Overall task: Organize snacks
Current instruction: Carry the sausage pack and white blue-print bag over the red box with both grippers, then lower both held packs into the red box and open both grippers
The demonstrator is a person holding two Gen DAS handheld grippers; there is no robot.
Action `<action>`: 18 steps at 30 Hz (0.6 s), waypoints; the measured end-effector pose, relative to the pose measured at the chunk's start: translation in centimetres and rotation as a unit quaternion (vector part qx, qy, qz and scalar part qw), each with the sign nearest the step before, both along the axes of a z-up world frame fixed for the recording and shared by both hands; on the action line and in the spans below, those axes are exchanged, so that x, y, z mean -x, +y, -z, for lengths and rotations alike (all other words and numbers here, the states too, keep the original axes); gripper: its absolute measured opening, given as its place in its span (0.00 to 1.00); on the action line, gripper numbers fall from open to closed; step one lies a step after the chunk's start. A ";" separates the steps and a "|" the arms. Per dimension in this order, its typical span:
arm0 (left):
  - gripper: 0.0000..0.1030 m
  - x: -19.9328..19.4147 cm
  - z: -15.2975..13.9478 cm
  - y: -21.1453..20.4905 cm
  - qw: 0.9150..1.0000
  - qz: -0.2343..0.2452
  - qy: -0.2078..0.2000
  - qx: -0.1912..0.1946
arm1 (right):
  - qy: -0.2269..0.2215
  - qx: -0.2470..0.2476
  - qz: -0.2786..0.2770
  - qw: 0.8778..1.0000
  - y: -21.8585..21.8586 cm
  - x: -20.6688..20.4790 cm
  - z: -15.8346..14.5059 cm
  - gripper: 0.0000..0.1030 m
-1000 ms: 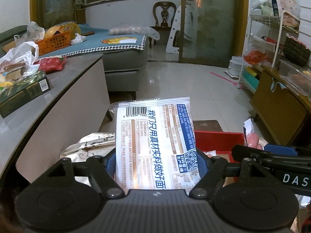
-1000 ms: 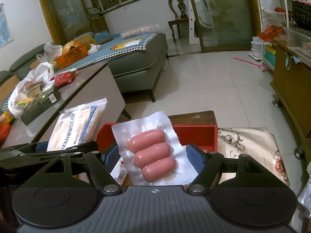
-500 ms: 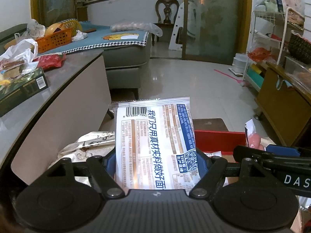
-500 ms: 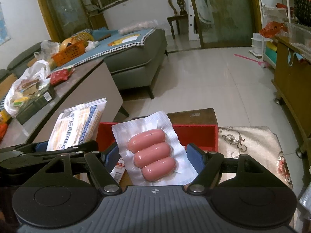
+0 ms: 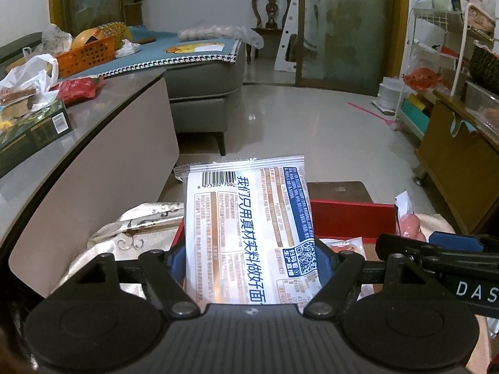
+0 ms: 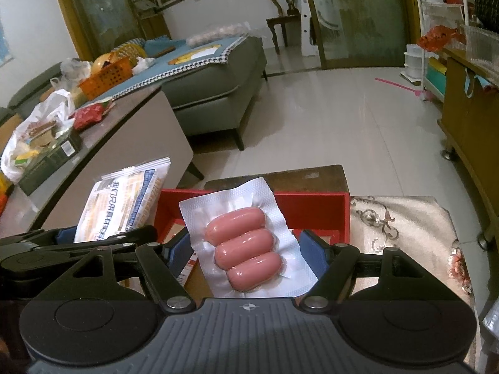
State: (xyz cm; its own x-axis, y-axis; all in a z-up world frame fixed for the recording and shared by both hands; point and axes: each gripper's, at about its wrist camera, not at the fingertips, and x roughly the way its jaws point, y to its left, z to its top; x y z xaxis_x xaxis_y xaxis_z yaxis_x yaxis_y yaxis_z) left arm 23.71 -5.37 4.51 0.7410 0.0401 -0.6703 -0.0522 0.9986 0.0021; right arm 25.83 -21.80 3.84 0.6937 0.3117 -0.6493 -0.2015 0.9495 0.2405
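Red box (image 6: 312, 201) looms nearer at 12 o'clock; left hand-held gripper (image 5: 249, 258) clamps noodle pack (image 5: 249, 233), right hand-held gripper (image 6: 246, 249) clamps sausages (image 6: 246, 249) (both unreleased, descending toward drop-off).

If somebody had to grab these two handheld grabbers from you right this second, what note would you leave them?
Left gripper: fingers closed on the white and blue noodle packet, held above the left end of the red box.
Right gripper: fingers closed on the sausage pack, three sausages, held over the box.
Box sits on a patterned cloth; some packets already lie inside.
Done: both snacks picked up and brought to the box.
Left: lower and release both, then probably fetch the snacks on the grey counter.
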 end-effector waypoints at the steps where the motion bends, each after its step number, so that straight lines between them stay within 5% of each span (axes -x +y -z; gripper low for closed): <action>1: 0.67 -0.1 0.1 0.0 1.000 0.000 0.001 -0.001 | 0.001 0.000 0.000 1.000 0.0 -0.1 0.1 0.77; 18: 0.66 -2.1 2.7 -0.6 0.999 -0.006 0.027 -0.016 | 0.026 0.001 -0.002 1.000 -0.2 -1.8 2.5 0.77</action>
State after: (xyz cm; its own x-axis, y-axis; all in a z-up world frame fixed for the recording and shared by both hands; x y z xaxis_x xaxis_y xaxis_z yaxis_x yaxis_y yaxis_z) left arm 25.83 -6.00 1.83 0.7029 0.0707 -0.7077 -0.0626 0.9973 0.0375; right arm 27.59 -22.00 1.37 0.6573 0.3126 -0.6857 -0.1925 0.9494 0.2483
